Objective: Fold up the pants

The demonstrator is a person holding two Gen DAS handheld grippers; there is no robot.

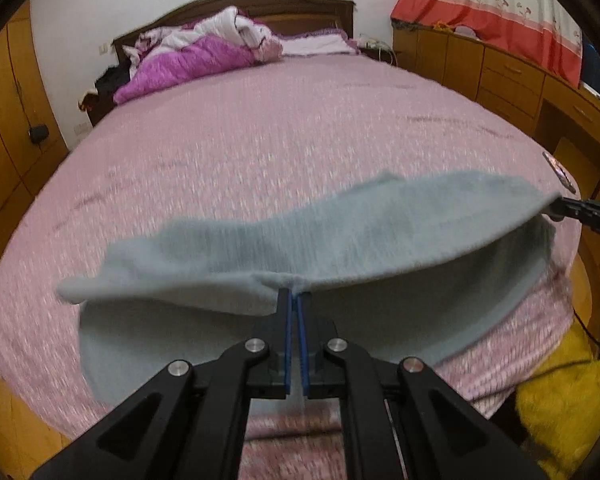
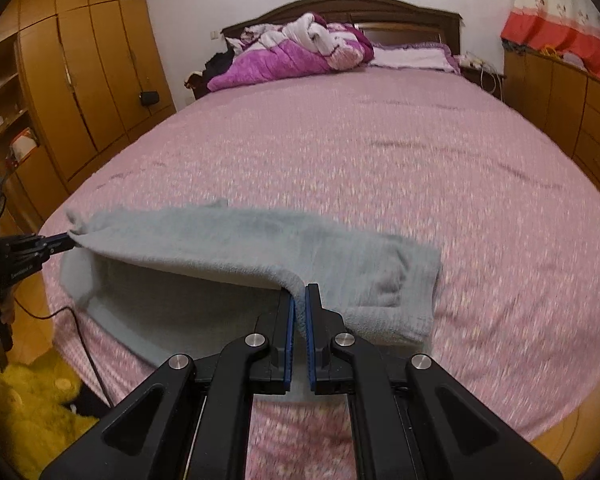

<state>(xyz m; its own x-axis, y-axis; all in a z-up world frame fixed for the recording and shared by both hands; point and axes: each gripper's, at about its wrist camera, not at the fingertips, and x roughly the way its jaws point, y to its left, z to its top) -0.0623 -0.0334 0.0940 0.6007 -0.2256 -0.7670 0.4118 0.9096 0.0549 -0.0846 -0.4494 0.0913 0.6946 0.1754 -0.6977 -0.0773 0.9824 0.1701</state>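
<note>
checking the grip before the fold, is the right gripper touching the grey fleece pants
Touching. The right wrist view shows the right gripper shut on an edge of the grey fleece pants, cloth pinched between its blue pads.

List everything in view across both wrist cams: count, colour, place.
pants: 1, grey, lifted edge folding over, near end of bed
bedspread: 1, pink, covers bed
quilt: 1, magenta and white, bunched at headboard
pillow: 1, pale lilac, beside quilt
headboard: 1, dark wood, far wall
wardrobe: 1, orange wood, left of bed
drawers: 1 unit, orange wood, right of bed
curtain: 1, cream and red, above drawers
left gripper: 1, black, shut on pants
right gripper: 1, black, shut on pants
</note>
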